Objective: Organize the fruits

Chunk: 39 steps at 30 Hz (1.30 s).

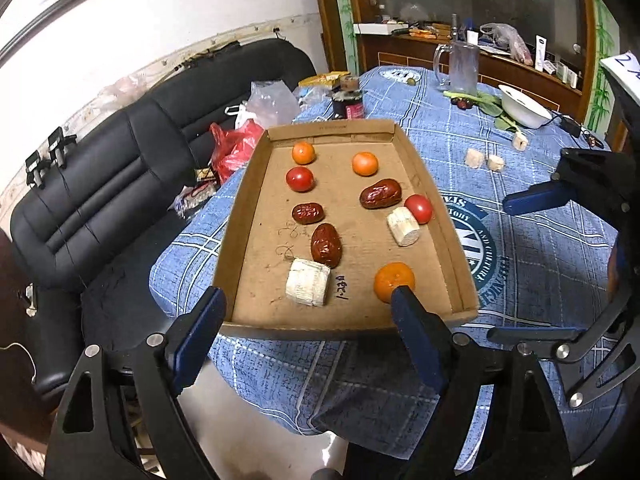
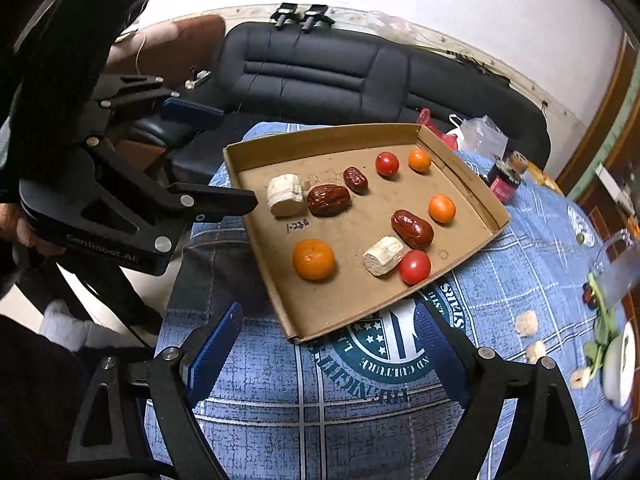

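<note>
A shallow cardboard tray (image 1: pixel 264 264) (image 2: pixel 360 292) lies on the blue tablecloth. It holds three oranges, the nearest (image 1: pixel 394 280) (image 2: pixel 313 259) at the front. It also holds two tomatoes (image 1: pixel 299 179) (image 1: pixel 419 208), three dark red dates (image 1: pixel 326 243) (image 2: pixel 329 200) and two white cut chunks (image 1: pixel 308 288) (image 1: pixel 403 226). My left gripper (image 1: pixel 306 304) (image 2: pixel 224 156) hovers over the tray's near edge, open wide and holding nothing. To the tray's right, my right gripper (image 2: pixel 328 316) (image 1: pixel 520 268) stands open above the tablecloth's printed emblem, also empty.
A black sofa (image 1: pixel 100 200) runs along the table's far side, with plastic bags (image 1: pixel 236 148) on it. Beyond the tray stand a dark jar (image 1: pixel 348 100), a glass mug (image 1: pixel 460 64) and a white bowl (image 1: pixel 524 110). Loose white chunks (image 1: pixel 474 158) lie on the cloth.
</note>
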Available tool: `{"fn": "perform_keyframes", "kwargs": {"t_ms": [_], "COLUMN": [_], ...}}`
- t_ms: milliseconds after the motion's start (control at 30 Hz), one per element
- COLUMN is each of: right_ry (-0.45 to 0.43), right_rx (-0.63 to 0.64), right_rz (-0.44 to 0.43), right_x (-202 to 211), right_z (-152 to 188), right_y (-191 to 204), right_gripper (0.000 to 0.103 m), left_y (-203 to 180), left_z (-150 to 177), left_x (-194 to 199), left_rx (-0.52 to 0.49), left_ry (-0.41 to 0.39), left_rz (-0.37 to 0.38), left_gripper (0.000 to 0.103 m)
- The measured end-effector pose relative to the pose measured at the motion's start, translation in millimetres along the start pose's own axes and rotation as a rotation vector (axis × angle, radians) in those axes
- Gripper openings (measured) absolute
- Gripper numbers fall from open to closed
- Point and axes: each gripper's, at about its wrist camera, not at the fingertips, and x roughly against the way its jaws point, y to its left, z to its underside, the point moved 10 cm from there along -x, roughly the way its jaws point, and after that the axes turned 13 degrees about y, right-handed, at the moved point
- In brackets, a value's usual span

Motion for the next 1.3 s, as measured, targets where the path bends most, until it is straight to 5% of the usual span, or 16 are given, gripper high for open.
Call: {"fn": "perform_keyframes", "kwargs": {"t_ms": [733,1300], "right_ry": [-0.026,-0.021], "right_rx": [0.04,0.046], "right_rz": [0.041,0.04], "right_x": [11,8], "right_z": [-13,-18], "right_y": [6,8], "right_gripper": [0.089,0.089], "left_y": [8,11], "left_z": [-5,-7], "left_x": [44,47], "left_rx": [0.046,0.055], "left_ry": [-0.124,-0.134], "left_rz": [0.01,0.009], "left_gripper": [0.085,0.085]}}
